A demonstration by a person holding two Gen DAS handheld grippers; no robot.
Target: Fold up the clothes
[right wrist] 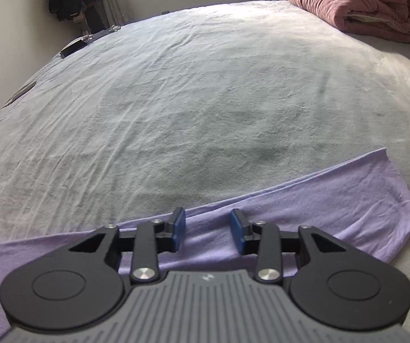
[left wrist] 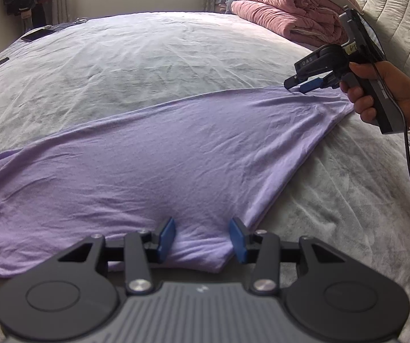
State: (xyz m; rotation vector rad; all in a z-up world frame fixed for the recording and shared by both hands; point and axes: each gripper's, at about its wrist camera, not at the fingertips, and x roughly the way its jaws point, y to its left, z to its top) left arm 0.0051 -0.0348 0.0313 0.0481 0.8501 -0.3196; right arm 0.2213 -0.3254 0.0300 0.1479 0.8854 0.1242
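A wide bed [left wrist: 153, 65] under a rumpled grey cover carries everything here, with a rolled pink quilt [left wrist: 285, 14] piled at its far right corner by the headboard. Across the near part of the bed lies the lilac garment [left wrist: 159, 154], spread flat in a long slanting band, its far edge looking doubled over and one tapered end reaching toward the right. The step in hand seems to be the laying down of a fold: the cloth rests on the cover and neither tool is clamped on it. The right gripper [right wrist: 207, 230], held in the person's hand [left wrist: 382, 97], sits over the garment's far folded edge near that tapered end with its fingers [right wrist: 178, 228] released, cloth showing beneath the gap but not pinched. The left gripper [left wrist: 202, 240] hovers at the near corner of the garment, its fingers [left wrist: 167, 238] likewise parted with cloth lying between them, not pressed. The next move, as I judge it, calls for both to close on fresh hold points along one edge and carry it across for another fold, keeping the layers even so the thin fabric does not bunch.
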